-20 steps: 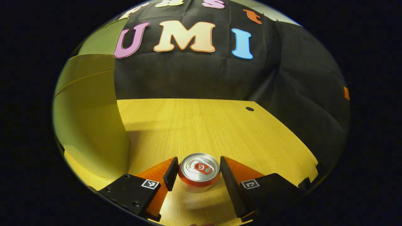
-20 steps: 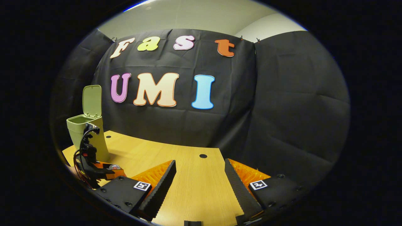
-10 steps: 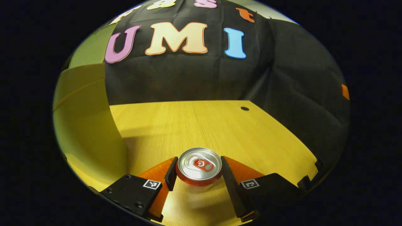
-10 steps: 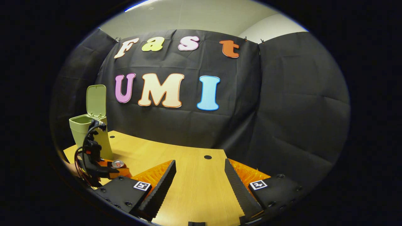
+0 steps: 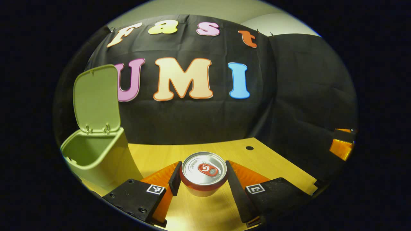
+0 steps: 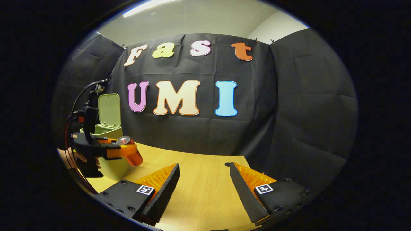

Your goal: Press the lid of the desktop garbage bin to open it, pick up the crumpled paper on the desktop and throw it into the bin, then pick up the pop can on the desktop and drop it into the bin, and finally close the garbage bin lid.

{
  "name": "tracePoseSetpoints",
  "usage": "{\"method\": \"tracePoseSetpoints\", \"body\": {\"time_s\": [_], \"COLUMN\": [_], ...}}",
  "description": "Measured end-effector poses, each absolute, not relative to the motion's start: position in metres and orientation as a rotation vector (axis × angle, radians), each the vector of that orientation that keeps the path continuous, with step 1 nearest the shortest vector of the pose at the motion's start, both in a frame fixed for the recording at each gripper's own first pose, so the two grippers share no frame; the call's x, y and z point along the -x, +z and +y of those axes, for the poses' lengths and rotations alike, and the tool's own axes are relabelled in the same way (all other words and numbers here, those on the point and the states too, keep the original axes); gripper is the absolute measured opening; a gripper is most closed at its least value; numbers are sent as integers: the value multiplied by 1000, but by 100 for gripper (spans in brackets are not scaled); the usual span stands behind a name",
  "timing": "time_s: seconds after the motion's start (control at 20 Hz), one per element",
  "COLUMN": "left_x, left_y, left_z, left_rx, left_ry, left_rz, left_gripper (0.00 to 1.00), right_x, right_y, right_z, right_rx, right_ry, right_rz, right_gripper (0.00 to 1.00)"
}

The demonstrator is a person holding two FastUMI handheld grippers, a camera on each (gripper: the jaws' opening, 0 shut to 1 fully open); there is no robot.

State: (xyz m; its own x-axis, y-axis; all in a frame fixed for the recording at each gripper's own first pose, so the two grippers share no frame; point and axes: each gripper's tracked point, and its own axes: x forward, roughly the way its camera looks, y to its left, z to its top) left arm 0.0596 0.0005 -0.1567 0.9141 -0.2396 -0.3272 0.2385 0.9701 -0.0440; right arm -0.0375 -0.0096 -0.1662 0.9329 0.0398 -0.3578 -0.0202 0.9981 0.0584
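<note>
A red pop can (image 5: 203, 174) with a silver top sits between the fingers of my left gripper (image 5: 202, 178), which is shut on it and holds it in the air above the wooden table (image 5: 273, 163). The green bin (image 5: 93, 154) stands at the left with its lid (image 5: 96, 96) raised upright. In the right gripper view the left gripper (image 6: 126, 150) carries the can (image 6: 131, 154) tilted, just right of the bin (image 6: 110, 150). My right gripper (image 6: 205, 189) hovers open over the table (image 6: 199, 179) with nothing between its fingers.
A small dark hole (image 5: 249, 148) marks the tabletop near its back edge. The black cloth wall rises behind the table. A hand (image 6: 82, 157) grips the left gripper's handle, with cables looping above it.
The left gripper has lifted the can off the table and risen, so the bin's open mouth and lid now show. The right gripper stayed open and shifted its view slightly.
</note>
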Motion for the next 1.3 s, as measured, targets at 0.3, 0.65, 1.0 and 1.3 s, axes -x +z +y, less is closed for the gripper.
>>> {"method": "tracePoseSetpoints", "body": {"time_s": [0.3, 0.65, 1.0, 1.3], "left_x": [-75, -78, -67, -58], "left_y": [-83, -65, -98, -124], "left_z": [44, 126, 194, 217], "left_rx": [-7, -47, -21, -16], "left_ry": [-174, 7, 155, 199], "left_rz": [180, 148, 216, 271], "left_gripper": [76, 76, 76, 78], "right_x": [33, 24, 20, 18], "right_y": [-170, -170, -177, -178], "right_z": [6, 22, 37, 46], "right_rx": [-70, -64, -75, -63], "right_ry": [59, 93, 118, 127], "right_rz": [369, 370, 384, 392], "right_gripper": [98, 98, 98, 98]}}
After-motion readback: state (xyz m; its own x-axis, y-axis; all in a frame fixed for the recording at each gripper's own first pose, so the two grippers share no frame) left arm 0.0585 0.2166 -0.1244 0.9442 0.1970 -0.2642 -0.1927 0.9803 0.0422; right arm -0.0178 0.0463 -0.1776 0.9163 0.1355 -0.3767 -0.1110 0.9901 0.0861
